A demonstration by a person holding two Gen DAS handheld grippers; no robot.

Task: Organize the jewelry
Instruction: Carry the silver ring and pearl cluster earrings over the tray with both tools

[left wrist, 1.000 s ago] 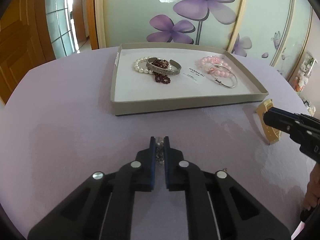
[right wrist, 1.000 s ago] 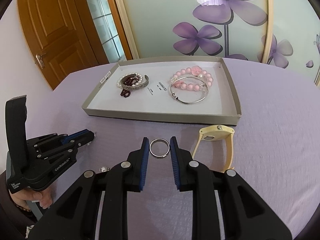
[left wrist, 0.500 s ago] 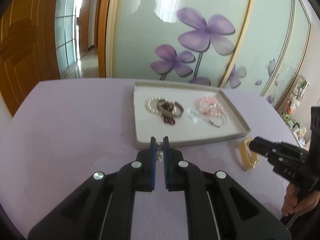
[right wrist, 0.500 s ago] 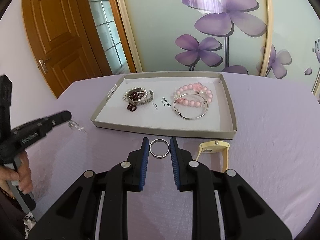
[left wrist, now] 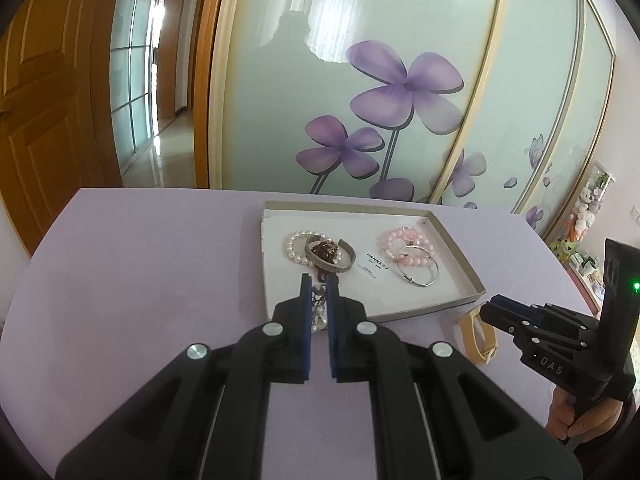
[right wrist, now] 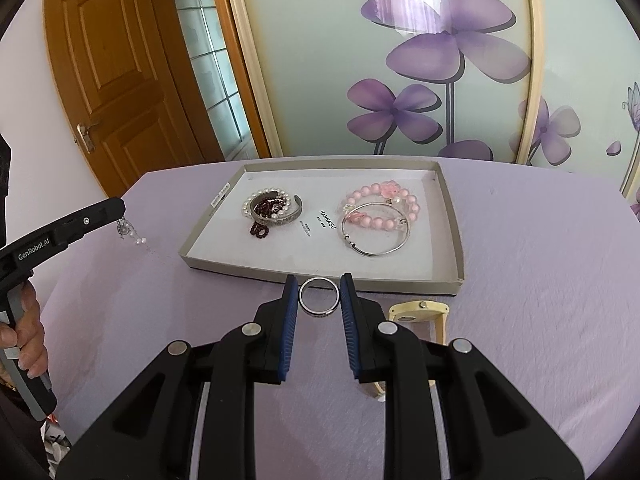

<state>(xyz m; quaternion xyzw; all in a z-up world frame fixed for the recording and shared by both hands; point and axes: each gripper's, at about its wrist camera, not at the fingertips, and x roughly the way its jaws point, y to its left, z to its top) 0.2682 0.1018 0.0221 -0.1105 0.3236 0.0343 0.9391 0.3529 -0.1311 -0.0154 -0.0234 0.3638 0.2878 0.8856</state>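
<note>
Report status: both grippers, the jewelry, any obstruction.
Left gripper shut on dangling earring, above table. Right gripper shut on silver ring. Tray ahead, path clear.

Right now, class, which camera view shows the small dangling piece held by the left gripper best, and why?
The right wrist view: the dangling piece hangs side-on from the left gripper, clear against the purple tablecloth. In the left wrist view it is mostly hidden between the gripper's closed fingers.

A right gripper (right wrist: 319, 300) pinches a silver ring (right wrist: 319, 296) above a lilac table (right wrist: 540, 300), just before a shallow tray (right wrist: 456, 240) holding bracelets, while at far left a left gripper (right wrist: 114, 210) dangles a small sparkly earring (right wrist: 130, 232).
</note>
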